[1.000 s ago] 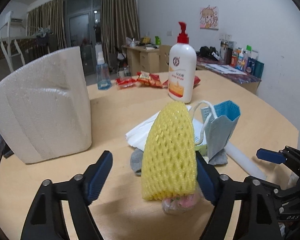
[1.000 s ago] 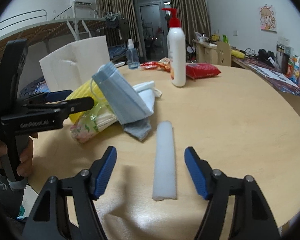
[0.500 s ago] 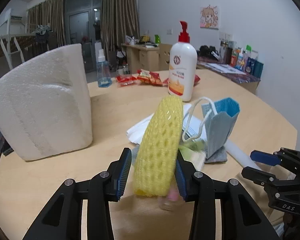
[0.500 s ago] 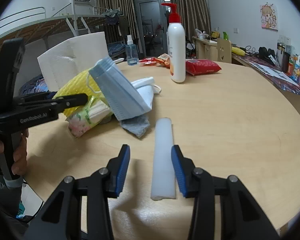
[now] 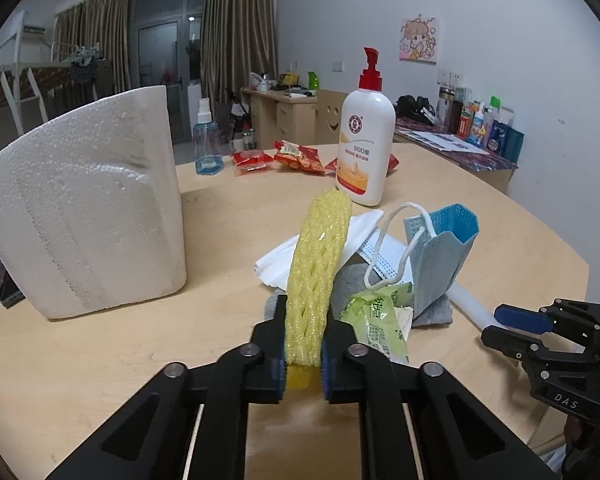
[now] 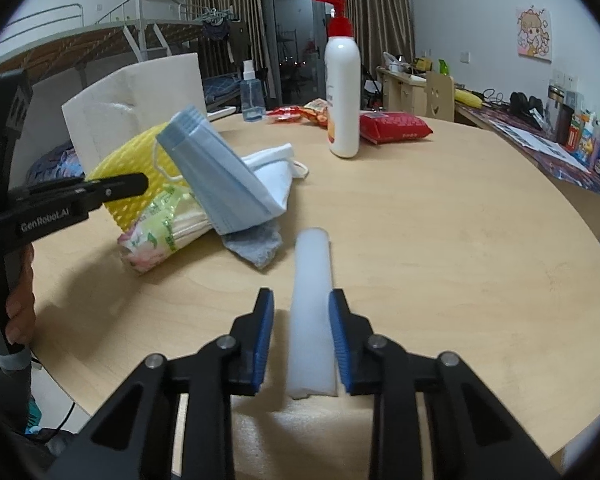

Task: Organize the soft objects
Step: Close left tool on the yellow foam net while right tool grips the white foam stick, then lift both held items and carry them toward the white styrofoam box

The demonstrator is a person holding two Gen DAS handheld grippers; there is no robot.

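- Left wrist view: the left gripper [image 5: 303,354] is clamped on the near end of a yellow foam net [image 5: 315,276], which rises from between the blue pads and leans away toward the lotion bottle [image 5: 365,145].
- The net is squeezed narrow where the pads press it.
- Just right of the net lie a green tissue pack [image 5: 378,322], a grey cloth [image 5: 350,280], a white mask [image 5: 374,256] and a blue mask stack [image 5: 440,258] standing on edge; white folded cloth [image 5: 300,252] lies behind the net.
- A white foam block [image 5: 84,208] stands well left of the net on the counter [image 5: 100,360].
- The right gripper [image 5: 540,330] shows at the far right of the net, beside a white foam strip [image 5: 468,304].
- A spray bottle [image 5: 208,144] and red snack packs [image 5: 284,158] sit beyond the net, near the lotion bottle.
- Right wrist view: the right gripper [image 6: 300,342] straddles the near end of the foam strip [image 6: 311,316], which lies flat on the counter [image 6: 460,260].
- Its jaws are narrowed around the strip: the right pad looks to touch it, and a thin gap shows on the left.
- Left of the strip sit the mask stack [image 6: 216,180], grey cloth [image 6: 256,242], tissue pack [image 6: 160,228] and net [image 6: 140,176], with the left gripper [image 6: 112,190] on the net.
- The lotion bottle [image 6: 343,88] stands well beyond the strip.
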